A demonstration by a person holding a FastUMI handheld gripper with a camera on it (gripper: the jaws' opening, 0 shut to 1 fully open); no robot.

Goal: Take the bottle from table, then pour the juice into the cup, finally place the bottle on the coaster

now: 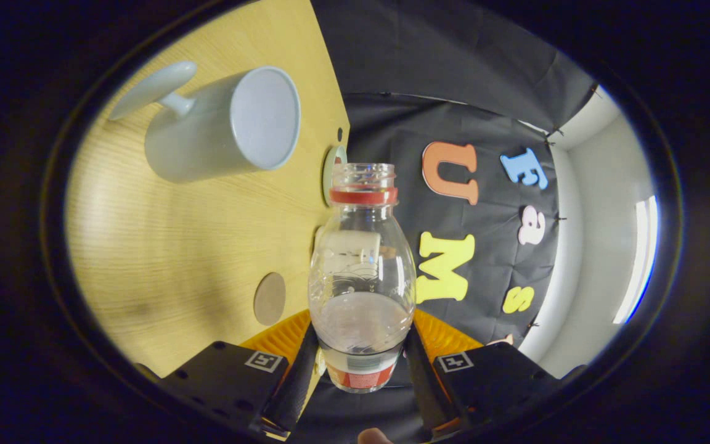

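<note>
Gripper (361, 364) is seen clamped on the bottle (362, 271), one finger pressed on each side of its lower body. Bottle is clear plastic, uncapped, with a red ring under the threaded mouth and a red band near its base. A white label patch is seen on its upper body. A little pale liquid is seen pooled in the lower part of the bottle. Bottle is held off the table (164, 259), level with the table's edge.

Relative to the bottle: the wooden table is seen on one side, the black cloth wall on the other. Cup (225, 126), a pale mug with a handle, is seen on the table beyond and to the side of the bottle mouth, well apart from it, its open mouth turned toward the bottle side. A round pale-rimmed disc (332, 169), likely the coaster, is seen at the table edge just beside the bottle neck, partly hidden. A round brown spot (269, 298) is seen on the table near the bottle's lower body.
</note>
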